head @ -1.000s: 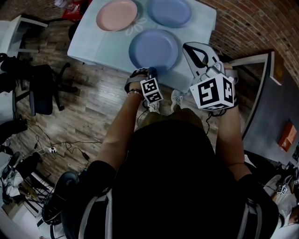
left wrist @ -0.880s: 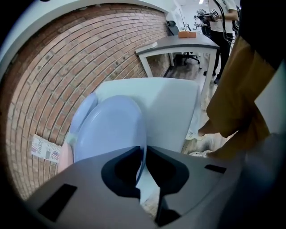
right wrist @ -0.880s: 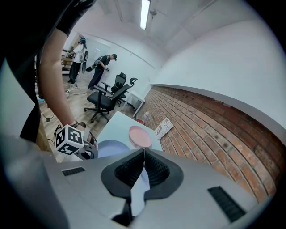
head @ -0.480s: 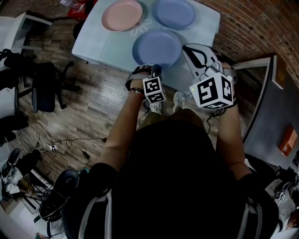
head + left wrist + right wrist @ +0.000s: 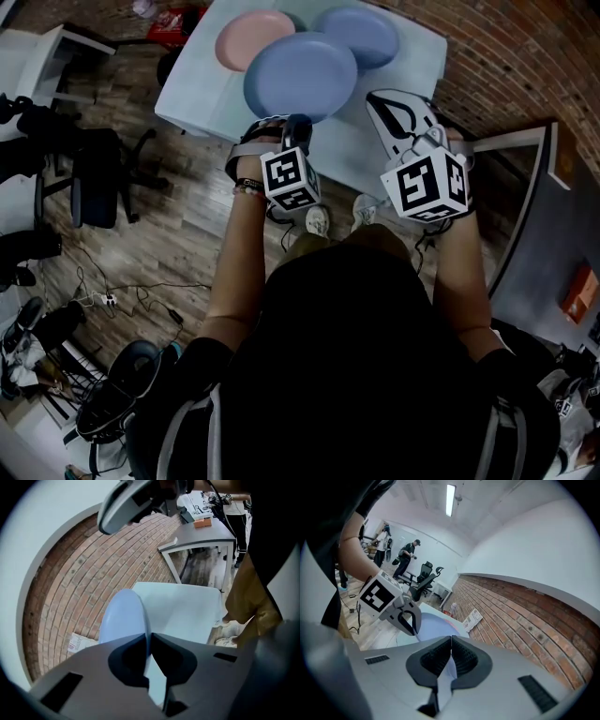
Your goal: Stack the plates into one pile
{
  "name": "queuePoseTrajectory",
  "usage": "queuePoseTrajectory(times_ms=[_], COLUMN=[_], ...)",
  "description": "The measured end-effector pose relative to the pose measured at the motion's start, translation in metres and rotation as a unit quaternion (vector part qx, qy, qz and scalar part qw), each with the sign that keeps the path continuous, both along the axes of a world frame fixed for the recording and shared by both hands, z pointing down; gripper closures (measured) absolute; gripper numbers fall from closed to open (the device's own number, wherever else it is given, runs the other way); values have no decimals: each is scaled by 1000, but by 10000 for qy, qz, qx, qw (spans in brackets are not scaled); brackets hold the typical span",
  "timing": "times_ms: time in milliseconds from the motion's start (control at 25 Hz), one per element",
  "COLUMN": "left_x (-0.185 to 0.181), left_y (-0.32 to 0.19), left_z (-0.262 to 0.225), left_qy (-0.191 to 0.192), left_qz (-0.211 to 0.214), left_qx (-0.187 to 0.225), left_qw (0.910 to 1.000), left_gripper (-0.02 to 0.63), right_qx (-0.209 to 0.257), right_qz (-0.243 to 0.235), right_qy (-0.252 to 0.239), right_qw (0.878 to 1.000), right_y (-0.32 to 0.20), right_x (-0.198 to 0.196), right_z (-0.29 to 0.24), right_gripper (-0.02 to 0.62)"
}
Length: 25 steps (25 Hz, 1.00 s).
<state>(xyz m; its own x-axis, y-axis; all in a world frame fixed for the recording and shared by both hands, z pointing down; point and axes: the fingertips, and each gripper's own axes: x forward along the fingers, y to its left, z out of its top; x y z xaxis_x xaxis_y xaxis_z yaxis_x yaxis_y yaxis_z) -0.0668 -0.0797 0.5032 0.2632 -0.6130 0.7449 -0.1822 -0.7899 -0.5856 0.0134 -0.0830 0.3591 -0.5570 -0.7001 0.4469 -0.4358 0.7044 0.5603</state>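
Observation:
A blue plate (image 5: 300,73) hangs tilted above the near part of the light blue table (image 5: 202,98), with my left gripper (image 5: 298,124) shut on its near rim. In the left gripper view the plate (image 5: 123,618) shows almost edge-on, and the left gripper (image 5: 149,640) pinches its rim. A pink plate (image 5: 248,36) and a second blue plate (image 5: 367,33) lie flat on the far part of the table, partly hidden by the lifted one. My right gripper (image 5: 392,103) is shut with nothing in it, over the table's near right corner. From the right gripper (image 5: 451,643) I see the held plate (image 5: 433,626).
A brick wall (image 5: 506,56) runs along the table's right side. A grey desk (image 5: 539,197) stands at the right. An office chair (image 5: 89,183) and floor cables (image 5: 141,291) are at the left. People stand far back in the room (image 5: 405,552).
The left gripper has closed on the near blue plate's rim and lifted it off the table, carrying it away and left, over the other two plates. The right gripper has barely moved.

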Motion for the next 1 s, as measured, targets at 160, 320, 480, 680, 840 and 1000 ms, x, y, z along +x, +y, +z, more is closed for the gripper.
queuePoseTrajectory(times_ms=[160,320,480,680,840,1000], left_x=[-3,-5,-12,-28,-40,-57], left_y=[1,11,17,26,31,37], left_z=[-49,-86,-119,-150,-160,-159], left_qy=[117,168,138,73,70,87], left_qz=[243,475,557,604,675,717], left_qx=[208,283,589,809,923,890], left_qw=[9994,9983,9966,9949,9934,9934], left_gripper=[575,574,574,575,575,574], right_qx=[82,158,227,331,402,409], right_qz=[-9,-42,-74,-163,-165,-160], right_qy=[-104,-154,-155,-97,-59,-4], right_qw=[9999,9997,9996,9993,9990,9990], right_y=[1,5,11,26,34,42], right_x=[-7,-17,-25,-40,-55,-74], right_z=[-11,-17,-21,-27,-32,-34], right_gripper=[560,560,560,560,560,561])
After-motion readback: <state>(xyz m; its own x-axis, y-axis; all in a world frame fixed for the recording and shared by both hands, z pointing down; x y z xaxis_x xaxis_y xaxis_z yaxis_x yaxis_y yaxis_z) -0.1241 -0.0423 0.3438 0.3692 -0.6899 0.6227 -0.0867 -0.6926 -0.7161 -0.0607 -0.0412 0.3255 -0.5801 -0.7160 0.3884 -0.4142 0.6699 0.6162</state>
